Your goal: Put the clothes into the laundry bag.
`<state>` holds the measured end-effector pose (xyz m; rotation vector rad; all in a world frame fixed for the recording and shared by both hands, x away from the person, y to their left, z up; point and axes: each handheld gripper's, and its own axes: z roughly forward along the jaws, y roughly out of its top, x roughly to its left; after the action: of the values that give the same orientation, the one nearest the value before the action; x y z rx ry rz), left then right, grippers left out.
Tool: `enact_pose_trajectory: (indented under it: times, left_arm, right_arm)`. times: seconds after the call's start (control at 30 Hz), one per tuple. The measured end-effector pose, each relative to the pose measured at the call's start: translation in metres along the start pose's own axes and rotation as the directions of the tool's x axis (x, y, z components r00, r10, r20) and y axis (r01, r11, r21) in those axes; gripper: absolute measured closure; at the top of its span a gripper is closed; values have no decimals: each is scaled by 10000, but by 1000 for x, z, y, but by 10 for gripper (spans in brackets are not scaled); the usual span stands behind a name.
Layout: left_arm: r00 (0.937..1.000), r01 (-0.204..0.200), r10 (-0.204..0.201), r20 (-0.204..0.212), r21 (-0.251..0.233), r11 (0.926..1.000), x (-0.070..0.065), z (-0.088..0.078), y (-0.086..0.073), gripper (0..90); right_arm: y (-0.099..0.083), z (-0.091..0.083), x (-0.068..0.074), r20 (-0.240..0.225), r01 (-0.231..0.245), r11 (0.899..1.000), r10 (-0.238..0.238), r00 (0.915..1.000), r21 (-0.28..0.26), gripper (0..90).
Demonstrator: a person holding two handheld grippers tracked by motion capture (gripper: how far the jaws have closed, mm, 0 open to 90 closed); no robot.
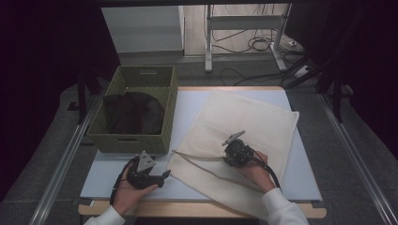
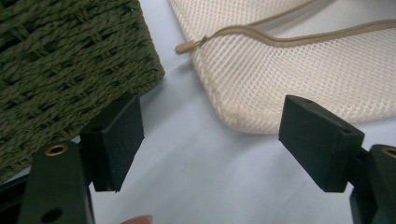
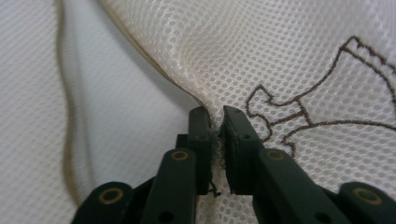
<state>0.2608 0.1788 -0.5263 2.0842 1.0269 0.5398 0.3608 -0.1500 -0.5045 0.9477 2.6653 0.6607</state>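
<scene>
One mesh laundry bag (image 1: 244, 126) lay at table (image 1: 300, 183) centre; right gripper (image 1: 233, 151) pinched a fold of its mesh by the zipper (image 3: 140, 53); left gripper (image 1: 162, 178), at 7 o'clock, jaws spread, empty; one woven basket (image 1: 136, 140) at 10 o'clock held one dark cloth (image 1: 133, 112).

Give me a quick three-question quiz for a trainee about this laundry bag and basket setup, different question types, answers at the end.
1. True or false: the right gripper has pinched the mesh bag between its fingers.
2. Multiple choice: what lies inside the green woven basket? A) a dark garment B) a white towel C) red shoes
3. Fill in: the left gripper is ____, with bare table between its fingers.

Key
1. True; mesh is bunched up at the zipper edge.
2. A, the dark garment.
3. Open; it sits near the bag's corner and zipper pull, touching neither.
</scene>
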Motion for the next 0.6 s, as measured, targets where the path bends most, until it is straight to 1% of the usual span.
enact_pose_trajectory:
  times: [0.1,0.23,0.37,0.47,0.53,0.57,0.6]
  left_arm:
    - [10000,25,-25,-49,16,10000,1,1,0,215]
    - [10000,-11,11,-44,49,10000,0,2,0,213]
    - [10000,-30,31,-27,77,10000,-1,4,0,212]
    - [10000,-22,22,-24,62,10000,-1,5,0,211]
    - [10000,-15,15,-32,56,10000,-1,4,0,211]
    - [10000,-15,15,-32,56,10000,-1,4,0,211]
    - [10000,25,-24,-15,35,10000,-1,3,1,211]
  right_arm:
    - [3,1,-5,212,-52,10000,53,9998,-55,862]
    - [9,2,-17,537,-241,9991,260,9982,-353,870]
    - [13,3,-30,765,-620,9961,668,9948,-629,872]
    - [17,3,-39,945,-774,9935,852,9919,-836,873]
    - [20,3,-45,983,-886,9911,984,9903,-989,873]
    - [20,3,-45,983,-886,9911,984,9903,-989,873]
    - [22,4,-49,923,-990,9895,1089,9898,-1058,873]
